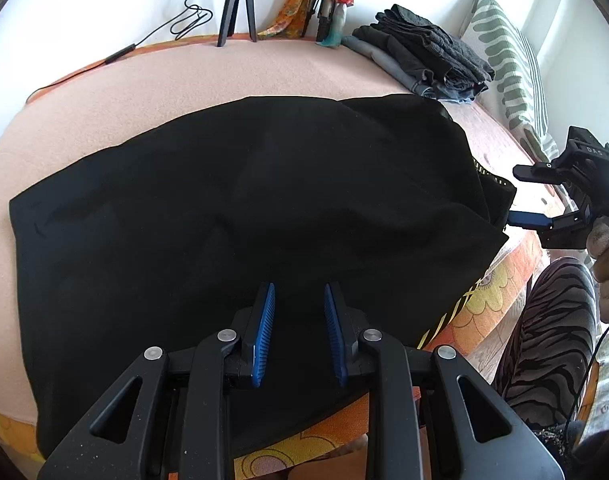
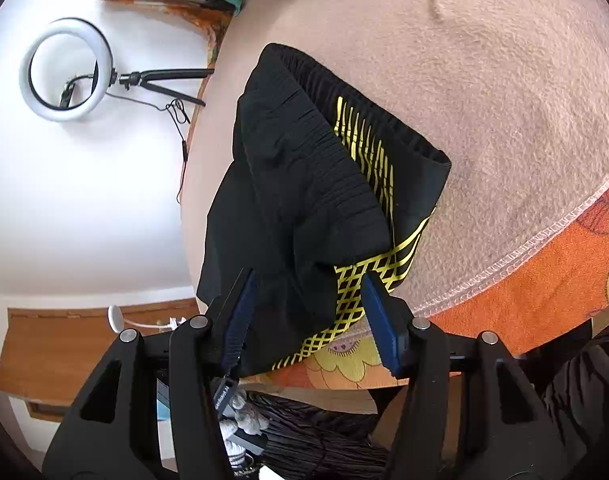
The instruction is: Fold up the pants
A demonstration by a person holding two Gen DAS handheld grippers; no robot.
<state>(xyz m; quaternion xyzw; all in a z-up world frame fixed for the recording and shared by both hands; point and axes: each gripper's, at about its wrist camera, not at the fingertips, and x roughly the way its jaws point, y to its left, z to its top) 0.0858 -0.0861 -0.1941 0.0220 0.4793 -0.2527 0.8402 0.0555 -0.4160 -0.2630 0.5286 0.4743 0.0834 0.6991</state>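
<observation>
Black pants (image 1: 232,208) lie folded over on the pink blanket (image 1: 184,76), legs running left, waistband at the right. In the right wrist view the ribbed waistband and yellow lattice side stripe (image 2: 356,292) show on the pants (image 2: 304,184). My left gripper (image 1: 298,304) is open above the near edge of the pants, holding nothing. My right gripper (image 2: 308,292) is open, its fingers on either side of the waistband corner; it also shows in the left wrist view (image 1: 524,196) at the right end of the pants.
A stack of folded dark clothes (image 1: 424,56) lies at the far right of the bed next to a leaf-patterned pillow (image 1: 508,60). A tripod (image 1: 236,4) and cable stand at the far edge. A ring light (image 2: 66,70) stands by the wall. An orange floral sheet (image 2: 544,264) shows at the bed's edge.
</observation>
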